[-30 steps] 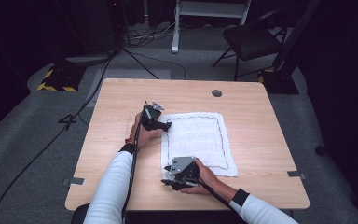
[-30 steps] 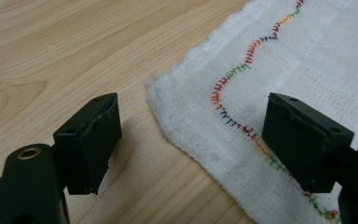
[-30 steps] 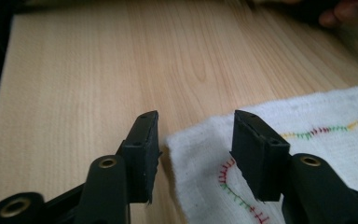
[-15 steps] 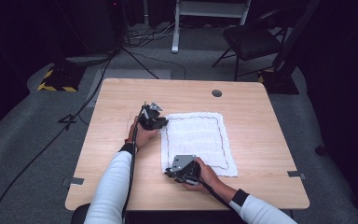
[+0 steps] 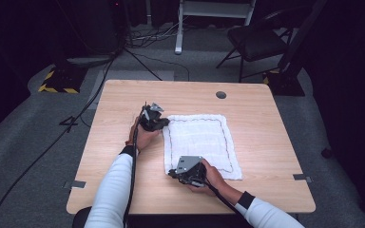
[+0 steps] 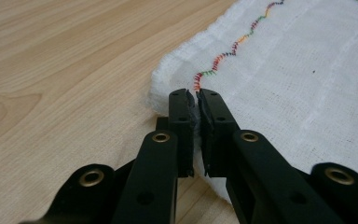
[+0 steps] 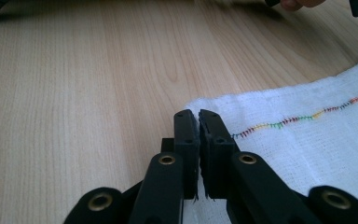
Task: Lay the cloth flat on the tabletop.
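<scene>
- The left gripper [image 6: 195, 100] has its jaws pressed together at the far-left corner of the white cloth [image 5: 199, 142]; whether a fold of fabric sits between them is hard to tell — the jaws cover that spot.
- The right gripper [image 7: 195, 116] is the same: jaws together at the near-left corner of the cloth, and the fabric under them is hidden by the black arms.
- In the high view the left hand [image 5: 142, 135] and the right hand [image 5: 211, 173] cover most of each gripper, and the person is cut off at the bottom edge.
- The cloth lies flat and spread out in the middle of the counter [image 5: 266, 123], with a wavy line of coloured stitching [image 6: 223, 56] just inside its hem.
- A dark round grommet [image 5: 221, 94] sits near the counter's far edge, well apart from the cloth.
- Around it — grey carpet, a black chair [image 5: 254, 42], cables [image 5: 81, 114] and yellow-black hazard tape [image 5: 57, 88] on the floor; the room beyond is dark.
</scene>
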Demonstrator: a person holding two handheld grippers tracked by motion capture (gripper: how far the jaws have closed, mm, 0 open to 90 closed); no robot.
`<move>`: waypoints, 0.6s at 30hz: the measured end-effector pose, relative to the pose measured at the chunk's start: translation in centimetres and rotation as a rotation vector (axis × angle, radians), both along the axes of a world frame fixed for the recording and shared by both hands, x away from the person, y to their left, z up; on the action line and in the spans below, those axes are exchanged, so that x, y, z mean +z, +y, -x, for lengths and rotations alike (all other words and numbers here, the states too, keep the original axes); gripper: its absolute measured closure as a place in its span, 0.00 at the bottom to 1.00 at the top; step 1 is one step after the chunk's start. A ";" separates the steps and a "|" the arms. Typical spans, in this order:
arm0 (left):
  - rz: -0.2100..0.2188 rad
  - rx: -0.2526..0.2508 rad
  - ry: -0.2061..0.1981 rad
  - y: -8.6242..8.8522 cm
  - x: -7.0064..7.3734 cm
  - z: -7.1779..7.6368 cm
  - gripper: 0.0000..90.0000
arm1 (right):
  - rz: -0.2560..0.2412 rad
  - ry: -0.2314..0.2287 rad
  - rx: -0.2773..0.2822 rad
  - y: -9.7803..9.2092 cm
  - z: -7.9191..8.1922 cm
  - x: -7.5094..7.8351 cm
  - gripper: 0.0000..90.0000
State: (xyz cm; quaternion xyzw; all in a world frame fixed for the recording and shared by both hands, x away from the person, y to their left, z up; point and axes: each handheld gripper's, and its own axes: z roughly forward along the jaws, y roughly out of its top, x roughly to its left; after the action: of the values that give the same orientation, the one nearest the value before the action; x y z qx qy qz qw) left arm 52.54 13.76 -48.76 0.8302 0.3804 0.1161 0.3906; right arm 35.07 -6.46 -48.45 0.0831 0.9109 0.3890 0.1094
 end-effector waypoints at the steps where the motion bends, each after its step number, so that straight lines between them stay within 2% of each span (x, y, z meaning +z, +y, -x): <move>1: 0.003 -0.001 -0.008 0.2 0.1 0.0 0.94 | -0.001 -0.001 0.000 0.0 0.0 0.0 0.96; 10: -0.023 0.002 -0.010 1.0 0.2 0.6 0.94 | -0.012 -0.014 0.017 0.4 0.2 0.5 0.97; 14: -0.015 0.012 -0.011 1.4 0.2 0.8 0.94 | -0.013 -0.017 0.027 0.6 0.2 0.6 0.97; 18: -0.026 0.017 -0.015 1.9 0.2 1.2 0.94 | -0.017 -0.015 0.039 0.9 0.2 0.7 0.97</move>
State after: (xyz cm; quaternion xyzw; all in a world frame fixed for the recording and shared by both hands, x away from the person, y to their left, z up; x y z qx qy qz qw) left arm 51.38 15.62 -48.53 0.8309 0.3831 0.1307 0.3817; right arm 34.84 -5.57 -47.80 0.0633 0.9081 0.3996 0.1077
